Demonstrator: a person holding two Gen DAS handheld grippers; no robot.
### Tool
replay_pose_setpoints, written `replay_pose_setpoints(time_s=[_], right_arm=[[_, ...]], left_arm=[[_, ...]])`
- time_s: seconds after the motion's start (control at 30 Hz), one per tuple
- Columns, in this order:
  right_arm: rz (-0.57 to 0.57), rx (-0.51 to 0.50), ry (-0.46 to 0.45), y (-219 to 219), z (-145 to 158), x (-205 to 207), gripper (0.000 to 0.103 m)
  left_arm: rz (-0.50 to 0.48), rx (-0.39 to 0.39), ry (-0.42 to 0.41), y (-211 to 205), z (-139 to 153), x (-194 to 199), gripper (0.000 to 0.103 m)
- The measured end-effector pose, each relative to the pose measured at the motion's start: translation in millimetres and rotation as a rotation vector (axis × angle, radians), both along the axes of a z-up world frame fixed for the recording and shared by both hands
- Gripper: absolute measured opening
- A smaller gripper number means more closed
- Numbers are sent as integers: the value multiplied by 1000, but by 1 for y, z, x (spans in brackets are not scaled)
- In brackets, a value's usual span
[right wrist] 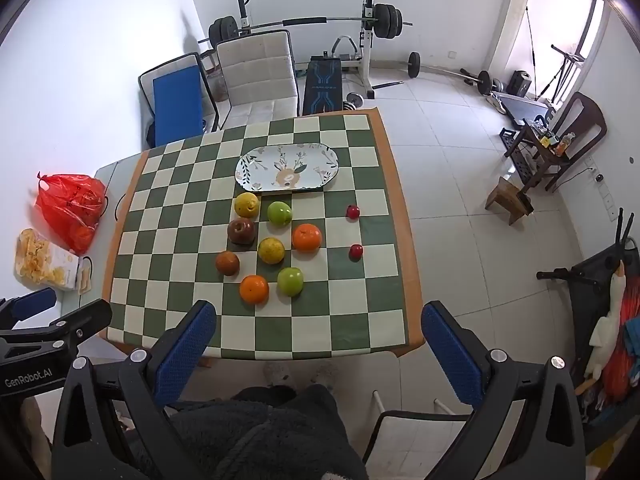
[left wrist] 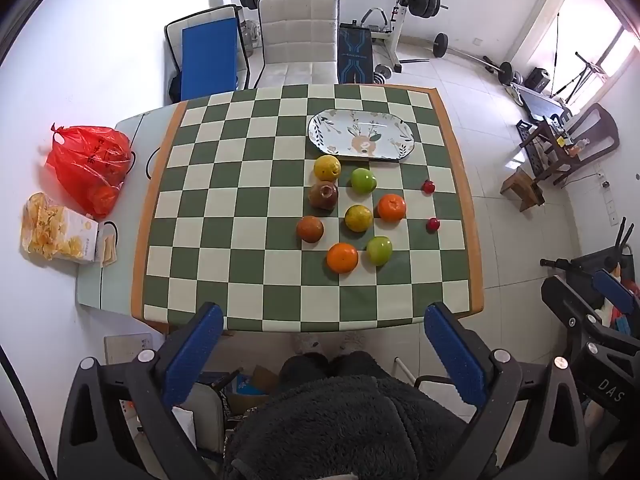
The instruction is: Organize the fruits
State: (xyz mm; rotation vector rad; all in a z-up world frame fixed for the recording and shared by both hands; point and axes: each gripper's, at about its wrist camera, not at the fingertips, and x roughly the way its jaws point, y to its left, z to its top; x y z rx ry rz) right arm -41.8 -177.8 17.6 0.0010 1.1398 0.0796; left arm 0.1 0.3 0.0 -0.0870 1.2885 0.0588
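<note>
Several fruits lie on the checkered tablecloth (left wrist: 240,200): two oranges (left wrist: 342,257) (left wrist: 391,207), two green apples (left wrist: 379,250) (left wrist: 363,180), yellow fruits (left wrist: 327,167) (left wrist: 359,218), a dark apple (left wrist: 323,195), a brown fruit (left wrist: 309,229) and two small red fruits (left wrist: 428,187) (left wrist: 433,224). An empty oval floral plate (left wrist: 362,134) sits behind them; it also shows in the right wrist view (right wrist: 287,167). My left gripper (left wrist: 324,320) and right gripper (right wrist: 318,316) are both open and empty, held high above the table's near edge.
A red plastic bag (left wrist: 88,162) and a box of chips (left wrist: 60,228) lie on the table's left part. A white chair (left wrist: 298,36), a blue pad (left wrist: 208,58) and a weight bench stand behind the table. A person's legs are below.
</note>
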Motion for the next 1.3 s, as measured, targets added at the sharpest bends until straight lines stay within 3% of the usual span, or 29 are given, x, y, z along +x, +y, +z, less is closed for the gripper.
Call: replay_pose_setpoints(time_s=[1.3], right_arm=[[9, -24, -28, 10, 11, -1, 103]], left_arm=[[-1, 12, -16, 9, 5, 0, 103]])
